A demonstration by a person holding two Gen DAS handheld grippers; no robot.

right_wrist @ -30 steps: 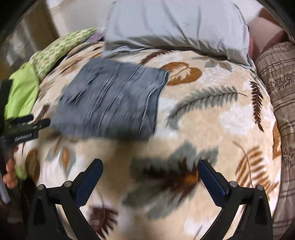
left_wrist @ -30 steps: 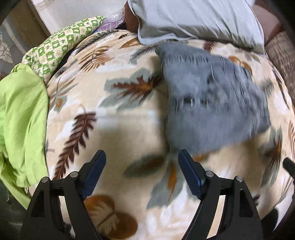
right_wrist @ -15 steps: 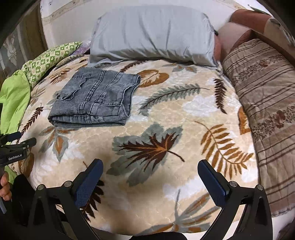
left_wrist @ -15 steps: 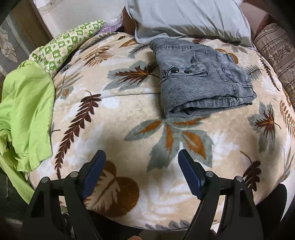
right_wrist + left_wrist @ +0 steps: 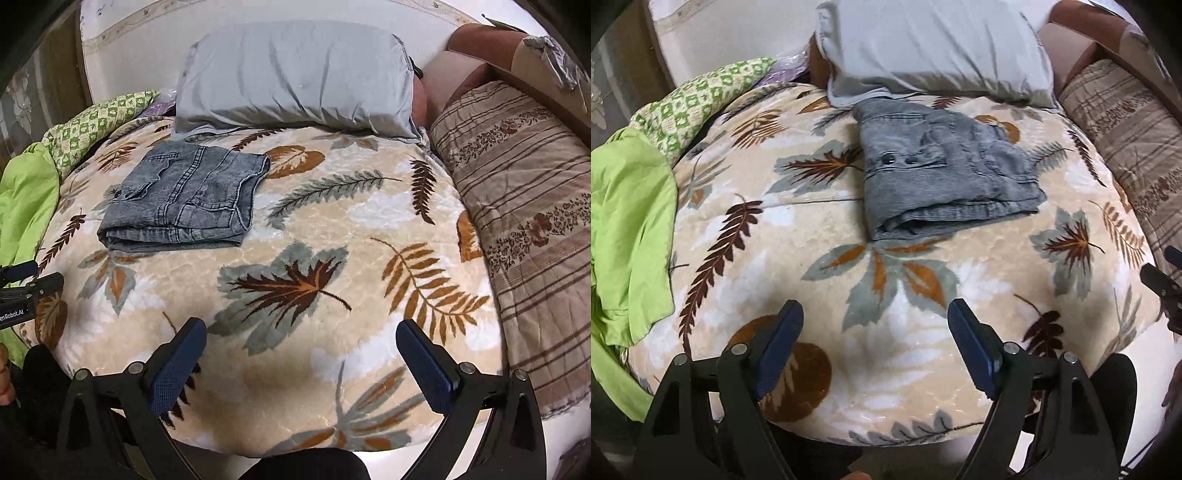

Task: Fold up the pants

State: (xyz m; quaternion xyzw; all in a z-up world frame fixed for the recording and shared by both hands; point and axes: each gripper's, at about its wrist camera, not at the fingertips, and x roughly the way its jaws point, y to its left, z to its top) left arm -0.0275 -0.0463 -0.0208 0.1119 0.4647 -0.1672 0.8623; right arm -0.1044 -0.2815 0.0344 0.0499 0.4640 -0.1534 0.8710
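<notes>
The grey denim pants (image 5: 945, 173) lie folded into a compact rectangle on the leaf-print blanket (image 5: 886, 295), near the pillow; they also show in the right wrist view (image 5: 184, 195). My left gripper (image 5: 875, 347) is open and empty, held over the blanket's near edge, well short of the pants. My right gripper (image 5: 299, 362) is open and empty, over the near edge to the right of the pants. Each gripper shows at the edge of the other's view: the right one (image 5: 1160, 284) and the left one (image 5: 26, 284).
A grey pillow (image 5: 295, 77) lies behind the pants. A bright green cloth (image 5: 628, 236) and a green-patterned cloth (image 5: 698, 103) hang at the left. A striped brown quilt (image 5: 524, 206) covers the right side.
Both grippers have pulled back from the pants toward the blanket's near edge. The pants now lie farther away and sharp, folded and still.
</notes>
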